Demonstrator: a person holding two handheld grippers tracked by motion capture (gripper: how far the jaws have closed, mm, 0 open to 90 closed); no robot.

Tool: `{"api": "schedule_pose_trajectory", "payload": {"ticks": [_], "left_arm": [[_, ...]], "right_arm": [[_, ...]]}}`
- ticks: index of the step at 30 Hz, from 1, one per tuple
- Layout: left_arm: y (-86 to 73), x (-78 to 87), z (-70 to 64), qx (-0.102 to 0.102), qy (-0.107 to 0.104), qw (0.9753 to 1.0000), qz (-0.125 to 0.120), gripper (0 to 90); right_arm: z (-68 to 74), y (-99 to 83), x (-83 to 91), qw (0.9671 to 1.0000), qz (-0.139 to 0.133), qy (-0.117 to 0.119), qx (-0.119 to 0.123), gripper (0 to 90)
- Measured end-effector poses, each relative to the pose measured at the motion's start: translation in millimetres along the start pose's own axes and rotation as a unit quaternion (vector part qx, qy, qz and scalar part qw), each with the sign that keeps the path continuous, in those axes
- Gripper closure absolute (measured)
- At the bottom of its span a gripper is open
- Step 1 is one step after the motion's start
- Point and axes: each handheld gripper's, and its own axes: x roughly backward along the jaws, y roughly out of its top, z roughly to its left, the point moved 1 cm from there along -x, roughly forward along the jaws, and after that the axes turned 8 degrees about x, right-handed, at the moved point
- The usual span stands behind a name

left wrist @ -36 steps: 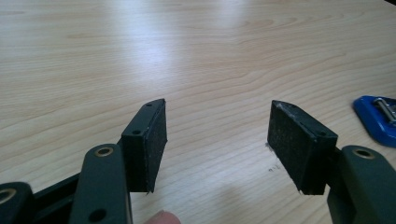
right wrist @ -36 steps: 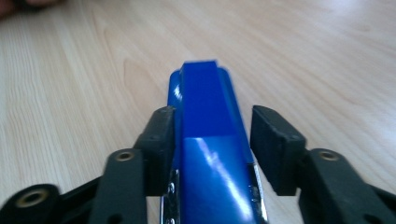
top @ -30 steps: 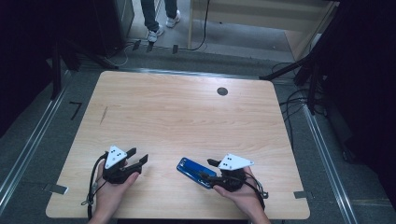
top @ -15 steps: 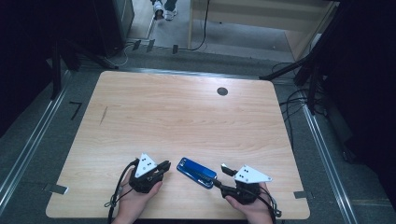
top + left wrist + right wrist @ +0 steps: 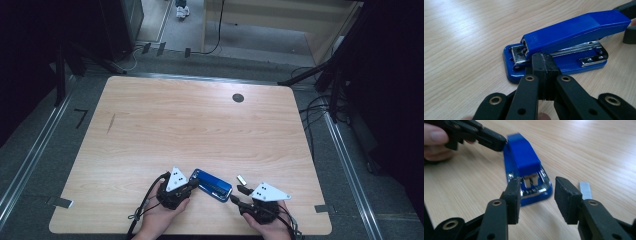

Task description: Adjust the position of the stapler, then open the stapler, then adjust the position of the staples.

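A lab or studio: bare wooden table (image 5: 200,130); dark curtains; floor cables (image 5: 320,107); stands.

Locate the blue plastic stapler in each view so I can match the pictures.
High view: the blue plastic stapler lies near the table's front edge, between the two grippers.
Left gripper view: upper middle to right, just beyond the shut left gripper.
Right gripper view: centre, ahead of the open right gripper.
Shared landmark: the small silver staple strip, beside the stapler in the high view.

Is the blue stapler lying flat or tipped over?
Flat. The blue stapler rests on its base on the table, its top arm raised a little above the metal rail, seen in the left gripper view.
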Motion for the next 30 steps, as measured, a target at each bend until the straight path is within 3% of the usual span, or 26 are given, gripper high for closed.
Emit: {"api": "schedule_pose_trajectory", "payload": {"ticks": [6,7,11,24,30], "left_arm": [[2.1,-6.1,-4.9,-0.009,-0.009,0.9998,0.016,90.0],[2.4,-7.3,-7.0,-0.014,-0.009,0.9997,0.015,90.0],[2.4,-7.7,-8.4,-0.02,-0.008,0.9996,0.016,90.0],[1.8,-7.7,-10.8,-0.032,0.0,0.9994,0.015,90.0],[2.1,-7.8,-9.2,-0.027,-0.005,0.9995,0.016,90.0]], "right_arm": [[-4.8,-2.2,2.9,0.9994,-0.01,-0.009,-0.033,78.7],[-3.2,-1.0,0.5,0.9994,-0.005,-0.008,-0.033,84.2],[2.0,0.9,-4.8,0.9997,0.003,-0.002,-0.025,89.1],[8.7,4.6,-8.8,0.9998,0.01,-0.004,-0.018,90.0],[8.5,5.4,-8.7,0.9997,0.008,-0.003,-0.023,90.0]]}}
